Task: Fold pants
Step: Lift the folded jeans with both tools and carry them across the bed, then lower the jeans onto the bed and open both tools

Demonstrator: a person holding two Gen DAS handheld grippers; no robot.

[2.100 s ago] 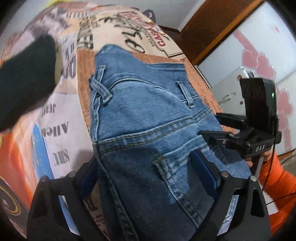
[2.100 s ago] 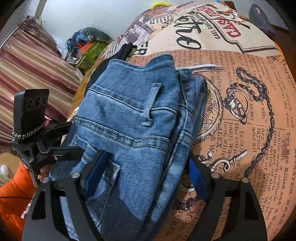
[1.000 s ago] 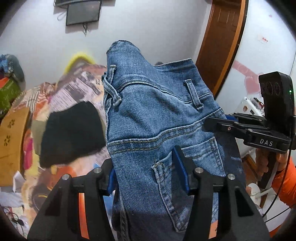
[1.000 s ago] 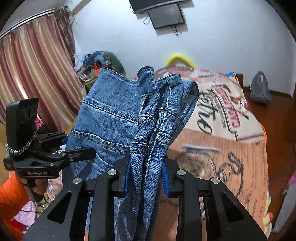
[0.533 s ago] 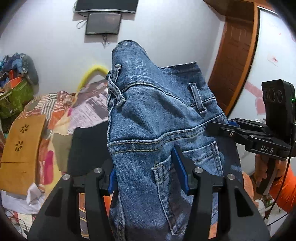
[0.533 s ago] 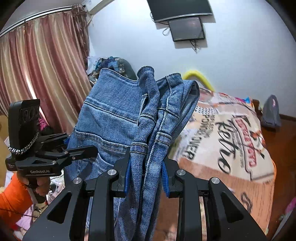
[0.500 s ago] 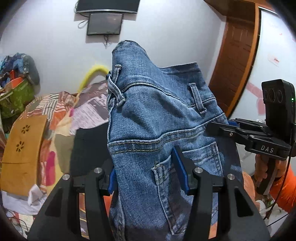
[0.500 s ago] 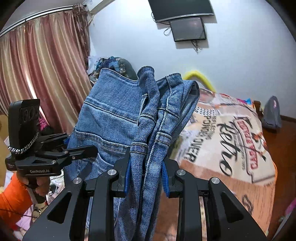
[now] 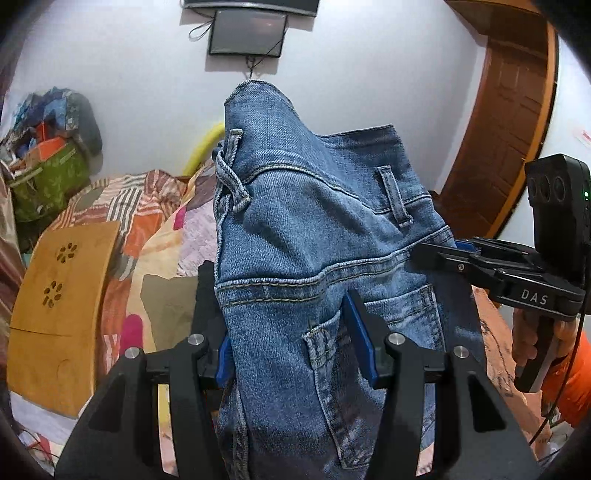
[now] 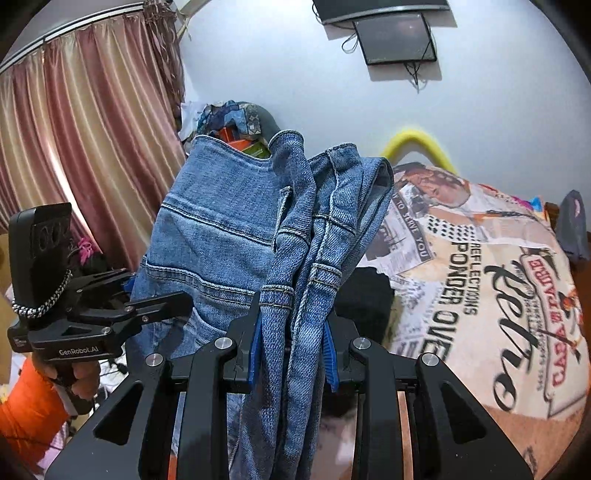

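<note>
A folded pair of blue jeans [image 9: 314, 221] hangs in the air with the waistband and belt loops uppermost. My left gripper [image 9: 291, 332] is shut on it across the back pocket area, blue pads pressing both sides. My right gripper [image 10: 291, 336] is shut on the bunched layered edge of the same jeans [image 10: 229, 229]. In the left wrist view the right gripper [image 9: 436, 254] bites the denim's right edge, held by a hand [image 9: 532, 343] in an orange sleeve. In the right wrist view the left gripper [image 10: 159, 291] grips the far left side. The lower jeans are hidden below both frames.
A bed with a printed newspaper-style cover [image 10: 480, 295] lies below, with a black garment [image 10: 364, 295] on it. A wooden board [image 9: 55, 314] leans at the left beside a heap of bags and clothes [image 9: 48, 147]. Curtains [image 10: 74, 129], a wall screen [image 9: 247, 35] and a wooden door [image 9: 509, 129] ring the room.
About two seconds ago the jeans lay on the bed with both grippers around them. Both have since shut on the jeans and raised them, then swung them leftward, grips unchanged.
</note>
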